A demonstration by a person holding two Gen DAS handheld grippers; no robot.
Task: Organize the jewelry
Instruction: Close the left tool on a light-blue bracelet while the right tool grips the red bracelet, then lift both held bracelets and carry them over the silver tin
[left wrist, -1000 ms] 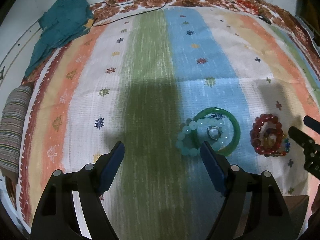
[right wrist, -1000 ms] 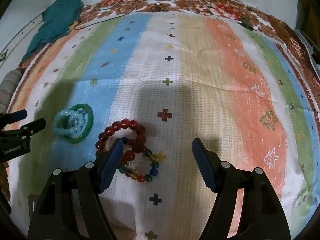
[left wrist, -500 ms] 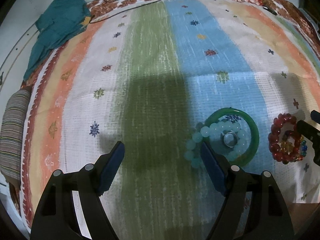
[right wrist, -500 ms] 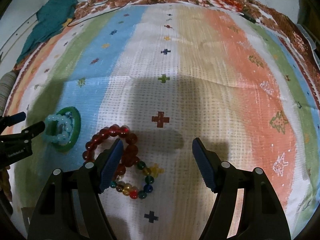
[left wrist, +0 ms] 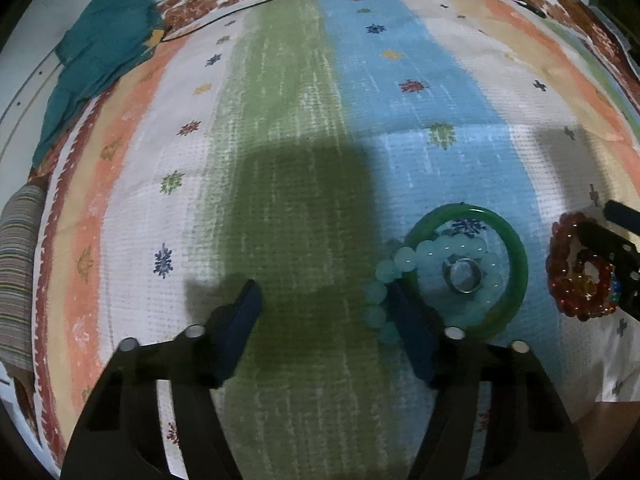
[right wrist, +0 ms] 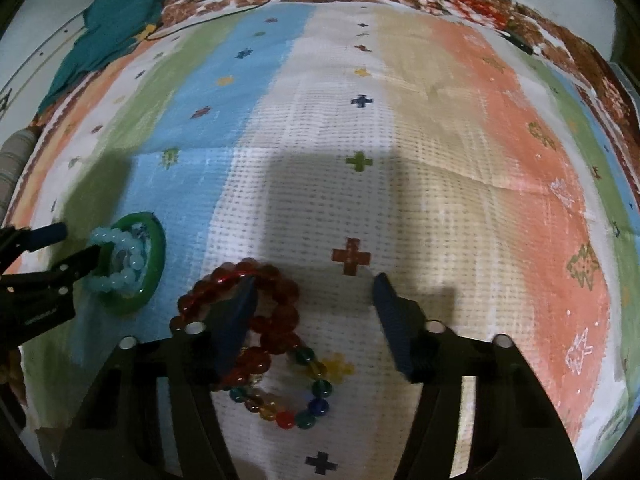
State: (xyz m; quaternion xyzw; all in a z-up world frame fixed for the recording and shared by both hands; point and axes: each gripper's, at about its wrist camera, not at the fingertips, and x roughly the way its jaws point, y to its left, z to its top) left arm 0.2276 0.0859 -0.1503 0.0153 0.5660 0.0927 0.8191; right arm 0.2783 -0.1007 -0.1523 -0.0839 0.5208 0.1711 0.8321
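On the striped spread lies a green bangle [left wrist: 516, 248] with a pale teal bead bracelet [left wrist: 404, 260] and a silver ring [left wrist: 462, 276] inside it. My left gripper [left wrist: 324, 304] is closing, its right finger over the pale beads' left edge and only cloth between the pads. A red bead bracelet [right wrist: 276, 292] overlaps a multicoloured bead bracelet [right wrist: 312, 396]. My right gripper [right wrist: 314, 292] is closing too, with its left finger inside the red ring and the ring's right side between the jaws, unpressed. The right wrist view also shows the bangle [right wrist: 154, 248] and the left gripper [right wrist: 68, 248].
A crumpled teal cloth [left wrist: 100, 52] lies at the back left, with a thin black cable [left wrist: 240, 4] beside it. A striped cushion [left wrist: 16, 280] sits off the spread's left edge. The spread's front right corner [left wrist: 612, 384] ends over a brown surface.
Both grippers have sunk closer to the spread and their jaws have narrowed. The left one's right finger now covers the pale beads. The right one's left finger now sits inside the red ring.
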